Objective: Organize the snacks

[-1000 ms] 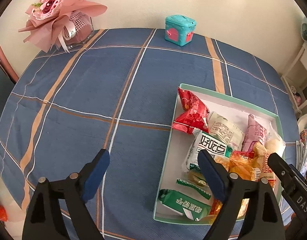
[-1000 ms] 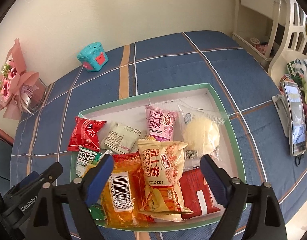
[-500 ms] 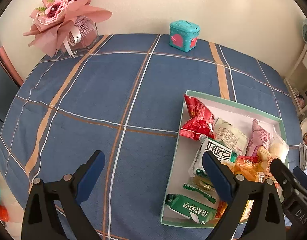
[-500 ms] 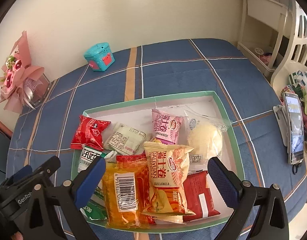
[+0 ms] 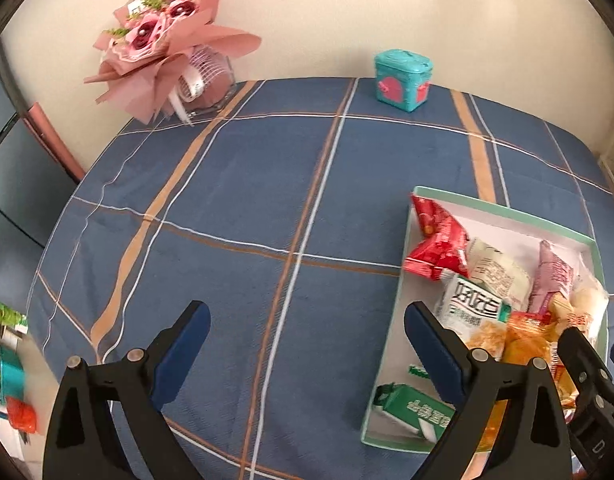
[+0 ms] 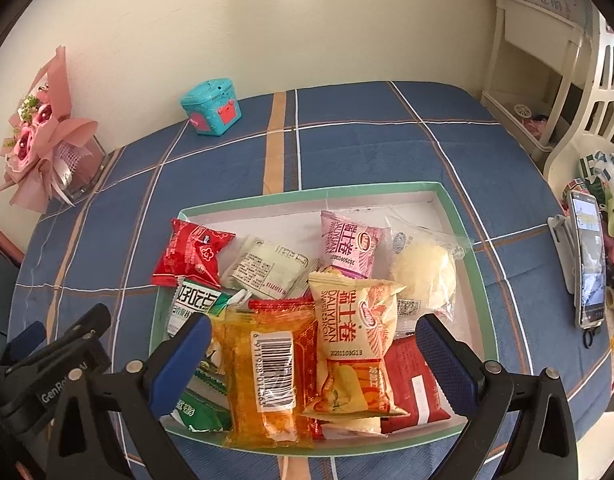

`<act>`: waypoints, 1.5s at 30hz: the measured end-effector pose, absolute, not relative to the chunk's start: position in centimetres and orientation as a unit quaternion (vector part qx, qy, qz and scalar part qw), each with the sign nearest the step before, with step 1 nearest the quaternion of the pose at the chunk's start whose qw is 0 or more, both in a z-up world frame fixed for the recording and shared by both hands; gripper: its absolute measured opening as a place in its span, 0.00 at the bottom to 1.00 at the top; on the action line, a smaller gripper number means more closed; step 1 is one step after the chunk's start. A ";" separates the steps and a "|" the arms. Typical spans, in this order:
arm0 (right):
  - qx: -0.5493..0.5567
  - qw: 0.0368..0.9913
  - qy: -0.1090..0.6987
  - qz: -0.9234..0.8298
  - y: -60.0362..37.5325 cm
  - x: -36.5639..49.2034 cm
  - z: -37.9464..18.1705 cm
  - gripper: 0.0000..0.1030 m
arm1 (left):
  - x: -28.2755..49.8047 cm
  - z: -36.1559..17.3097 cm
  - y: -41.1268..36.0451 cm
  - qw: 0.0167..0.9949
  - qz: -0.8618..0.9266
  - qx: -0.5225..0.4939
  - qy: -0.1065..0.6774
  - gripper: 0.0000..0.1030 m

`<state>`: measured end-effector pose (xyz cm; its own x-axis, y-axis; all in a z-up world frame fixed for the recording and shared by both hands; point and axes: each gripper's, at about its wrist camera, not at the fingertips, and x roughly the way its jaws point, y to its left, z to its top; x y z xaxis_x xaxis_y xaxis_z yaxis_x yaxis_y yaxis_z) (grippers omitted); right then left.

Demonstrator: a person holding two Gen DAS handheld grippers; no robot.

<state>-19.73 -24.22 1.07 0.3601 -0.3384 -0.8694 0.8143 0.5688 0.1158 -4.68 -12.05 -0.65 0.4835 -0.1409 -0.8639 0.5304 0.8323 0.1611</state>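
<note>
A shallow green-rimmed tray (image 6: 307,198) on the blue plaid tablecloth holds several snack packets: a red one (image 6: 191,254), a pale one (image 6: 267,266), a pink one (image 6: 349,246), a clear-wrapped bun (image 6: 423,270), a yellow one (image 6: 355,340) and an orange one (image 6: 267,380). My right gripper (image 6: 313,354) is open and empty, above the tray's near side. My left gripper (image 5: 307,346) is open and empty above bare cloth, left of the tray (image 5: 507,210), with its right finger at the tray's left edge.
A pink bouquet (image 5: 167,44) in a glass vase and a teal toy box (image 5: 403,78) stand at the table's far edge by the wall. A phone on a stand (image 6: 589,268) sits at the right edge. White shelves (image 6: 547,80) stand beyond the table.
Both grippers have pulled back and risen a little, so the tray and table show smaller and lower. Both stay open and empty; the snacks have not moved.
</note>
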 end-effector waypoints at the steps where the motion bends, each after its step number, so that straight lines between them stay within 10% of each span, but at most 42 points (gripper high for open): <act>1: 0.278 0.776 0.427 -0.370 -24.1 -19.6 1.1 1.00 | -4.5 -0.7 -11.9 0.836 -0.198 0.208 0.467 0.95; 45: 0.259 0.798 0.428 -0.337 -17.5 -20.3 3.3 1.00 | -4.0 2.1 -3.5 0.830 -0.196 0.176 0.491 0.95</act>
